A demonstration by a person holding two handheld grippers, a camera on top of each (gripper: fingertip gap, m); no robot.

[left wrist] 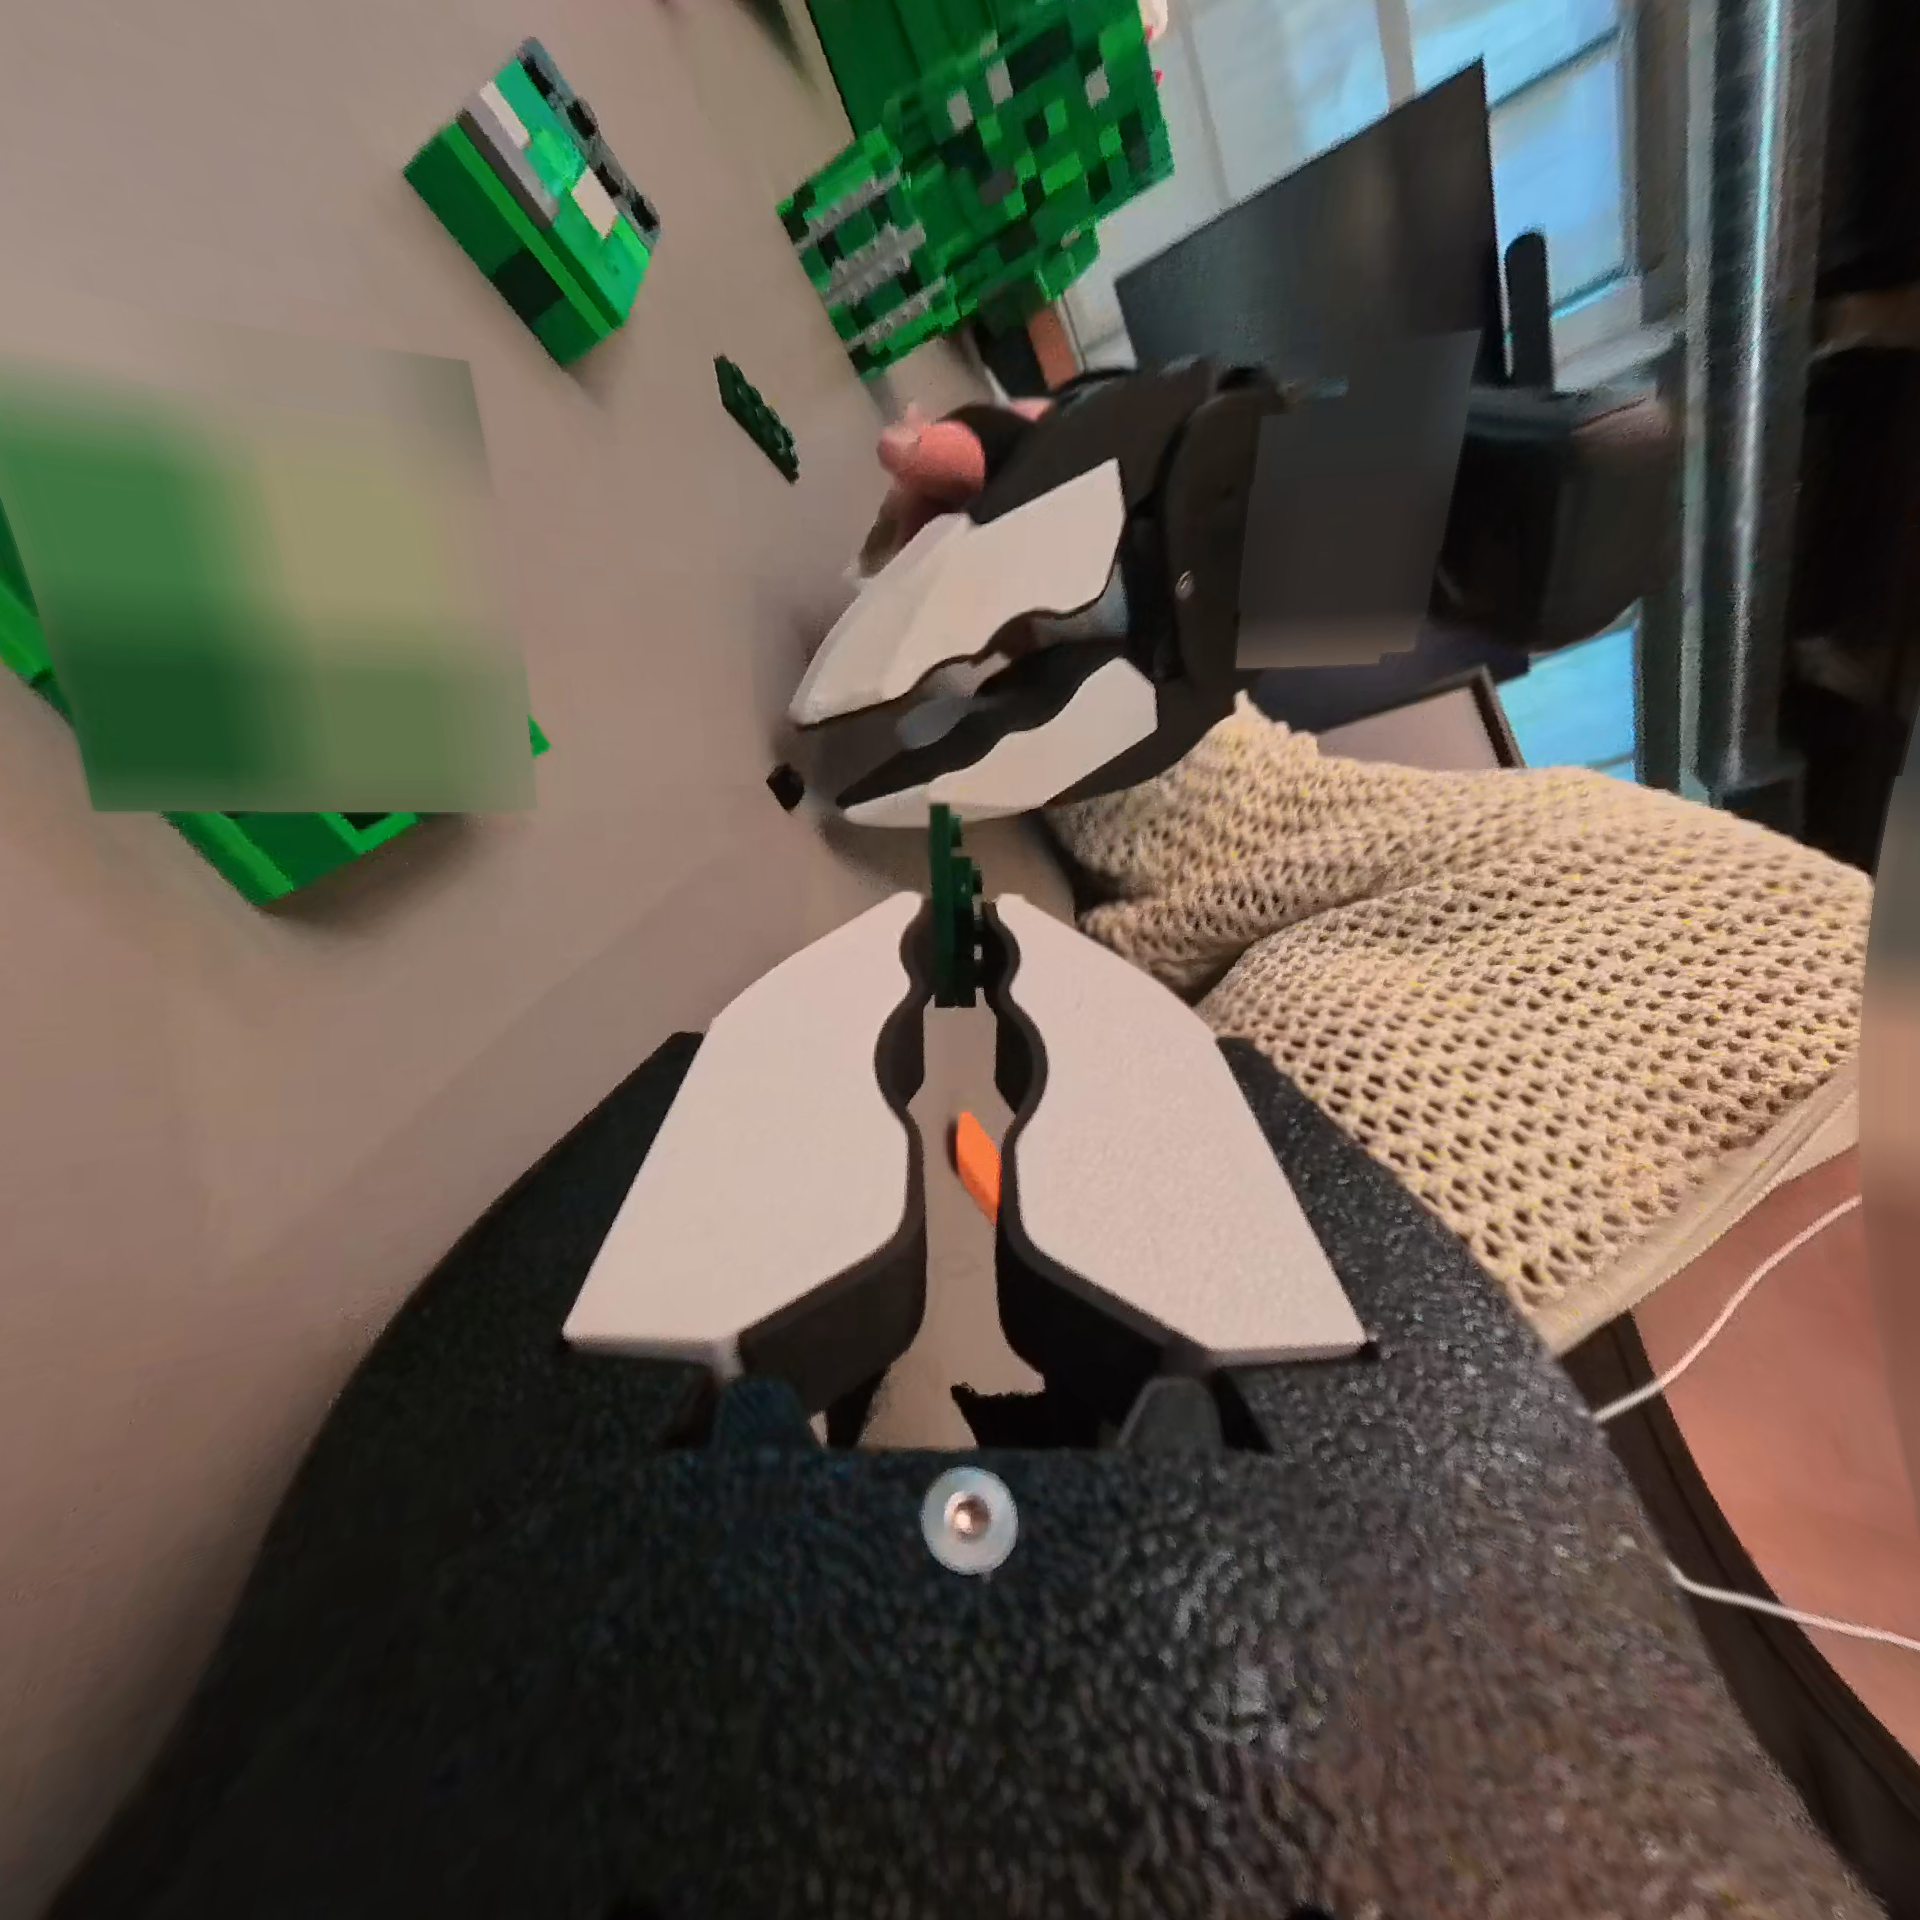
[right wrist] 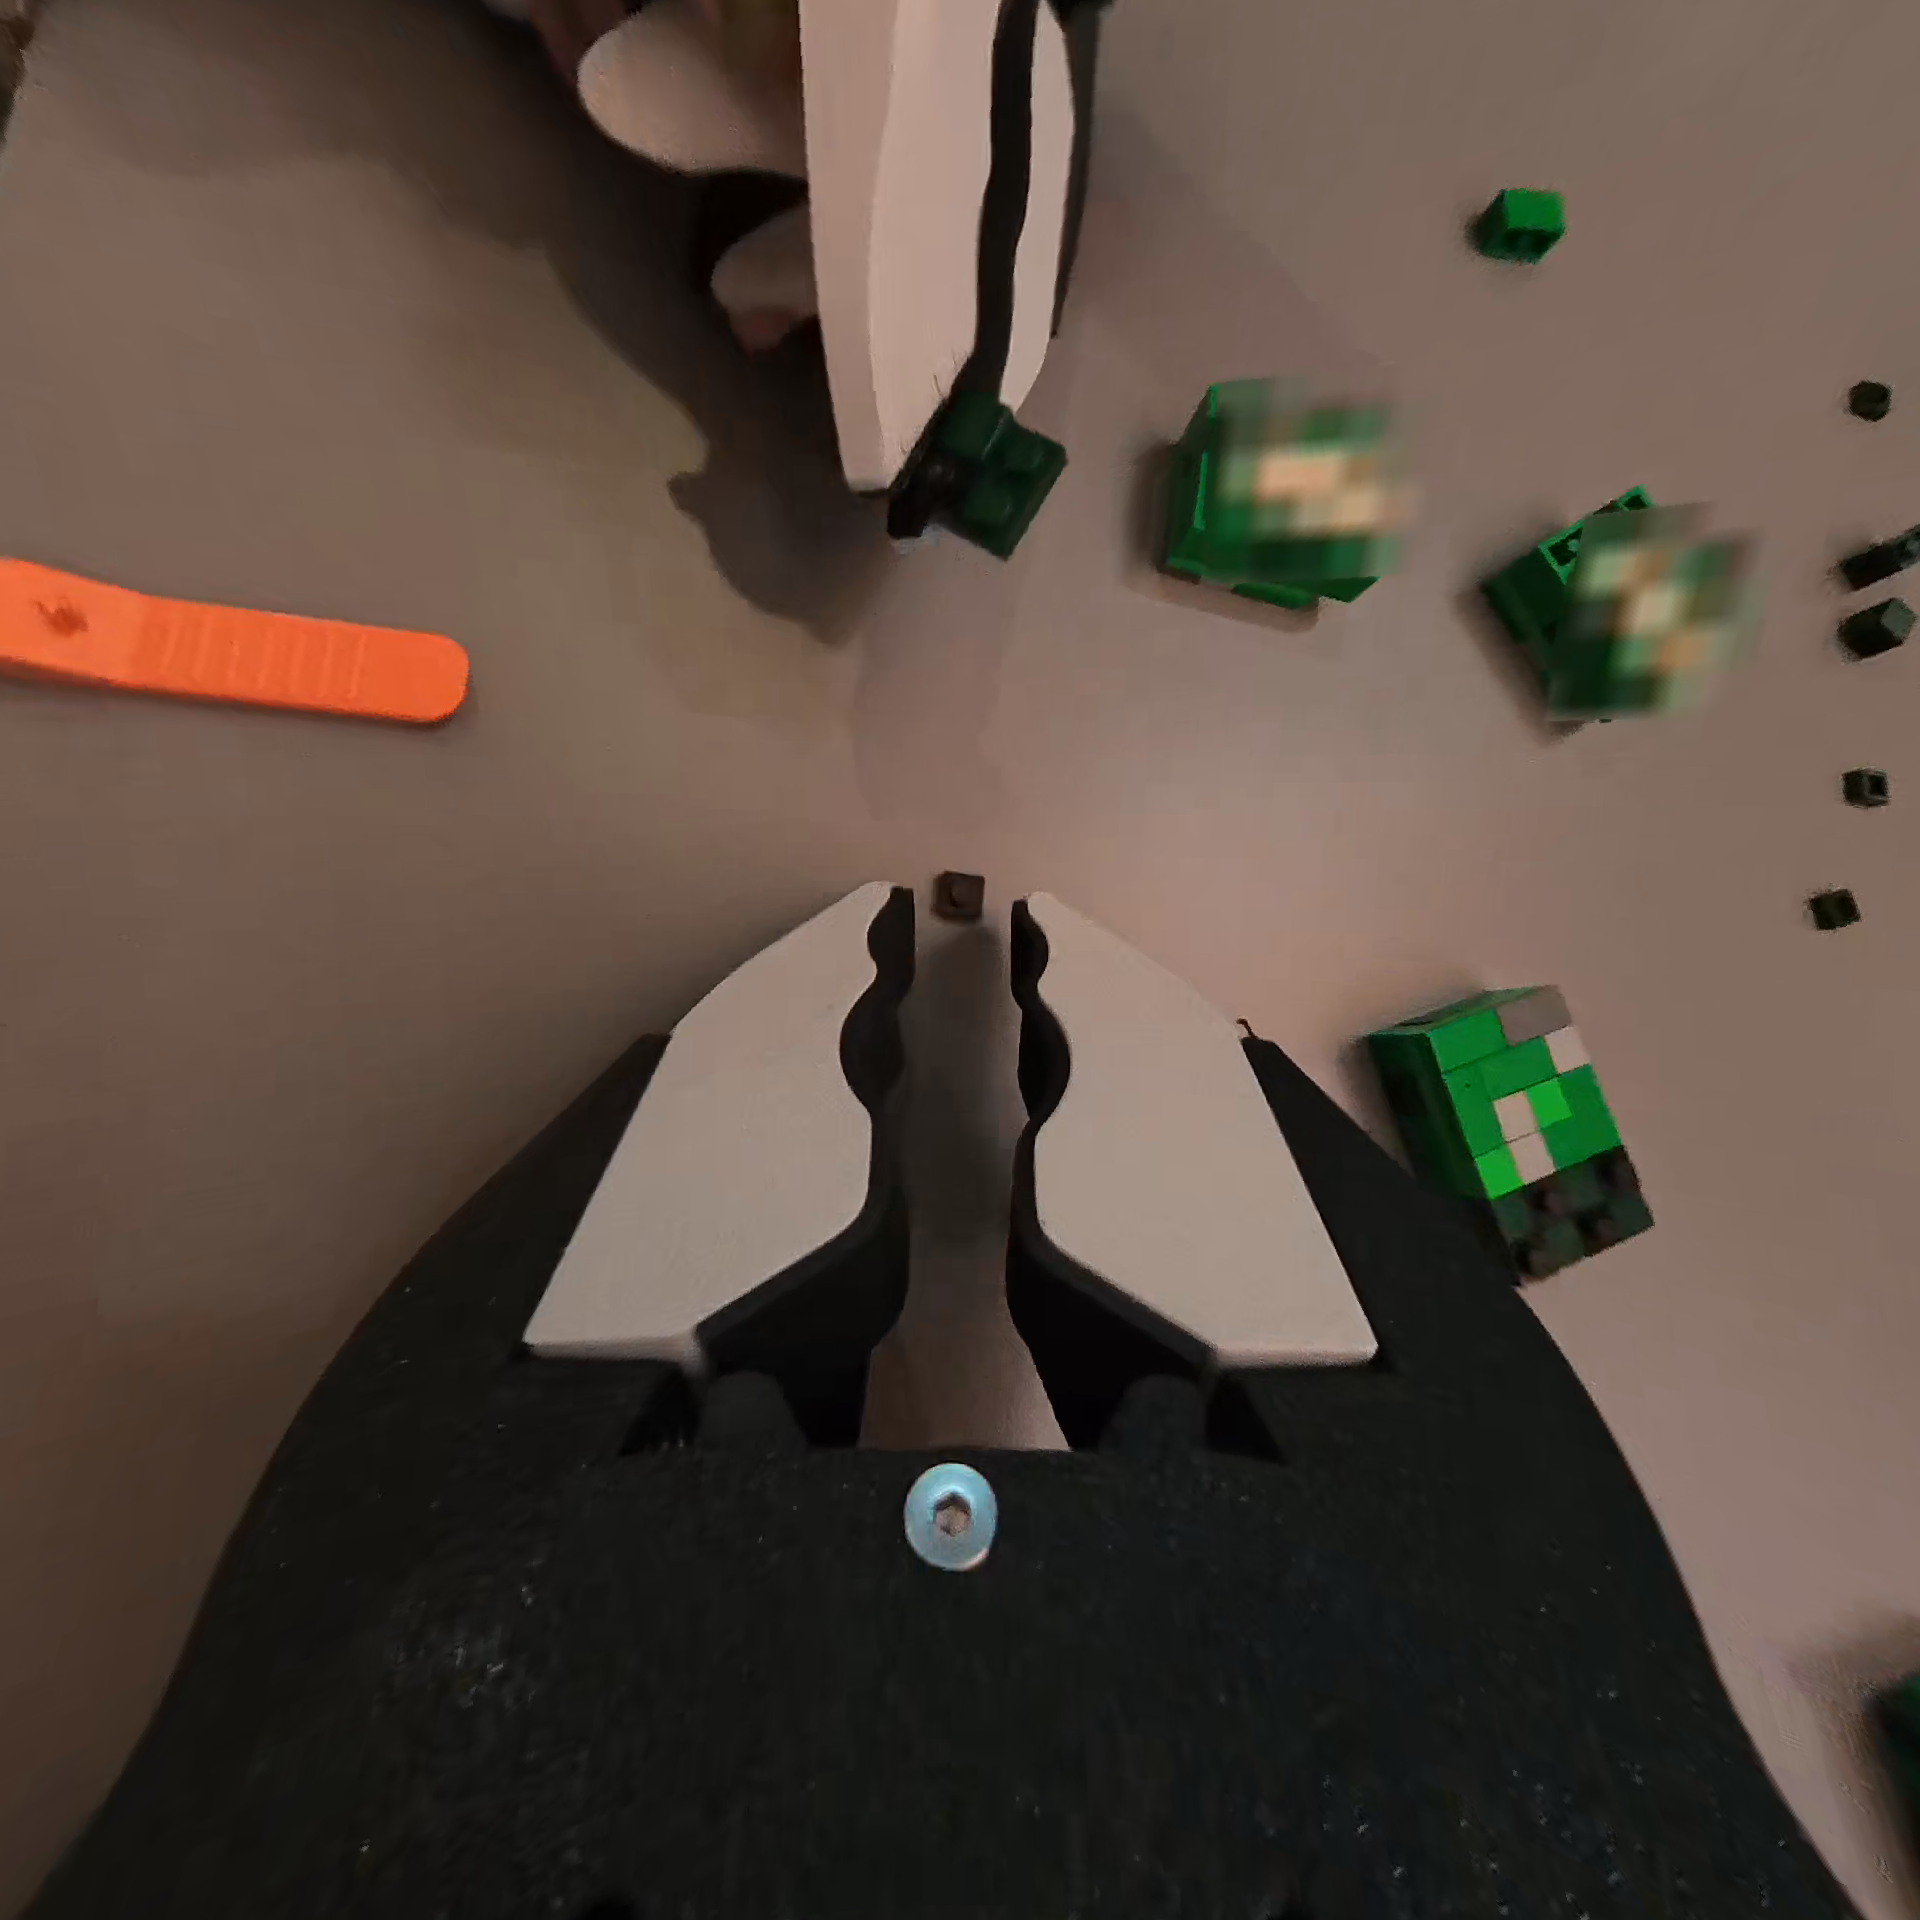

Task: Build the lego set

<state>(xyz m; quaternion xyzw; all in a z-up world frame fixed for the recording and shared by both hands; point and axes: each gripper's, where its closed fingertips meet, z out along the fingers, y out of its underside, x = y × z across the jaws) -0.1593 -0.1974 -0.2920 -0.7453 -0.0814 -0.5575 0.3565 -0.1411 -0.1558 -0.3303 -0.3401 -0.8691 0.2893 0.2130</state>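
Left gripper [left wrist: 951, 920]: fingers drawn nearly together and clamped on a small dark green lego plate piece [left wrist: 954, 914], held edge-on at the tips, centre of the left wrist view, with studs facing right. In the right wrist view the same gripper enters from the top centre, white fingers pointing down the frame, the dark green piece [right wrist: 987, 473] pinched at its tip and raised just off the grey table [right wrist: 312, 935]. Right gripper [right wrist: 961, 909]: jaws slightly apart, a narrow gap between the tips, holding nothing; a tiny dark 1-stud brick [right wrist: 957, 894] lies on the table just ahead of the gap, between the 2 tips, contact cannot be told. In the left wrist view the right gripper [left wrist: 831, 769] comes in from the right of centre, tilted down toward the table, tips near that small dark brick [left wrist: 787, 787]; a person's hand [left wrist: 925, 457] shows behind it. An orange brick separator [right wrist: 229, 660] lies flat at the left edge of the right wrist view, well apart from both grippers. A green block assembly with grey and white squares [right wrist: 1512, 1127] sits right of the right gripper's fingers. Loose small dark bricks dot the right edge; 1 green brick [right wrist: 1519, 223] lies at the upper right. A large green pixel-patterned build [left wrist: 987, 187] stands at the top centre of the left wrist view.
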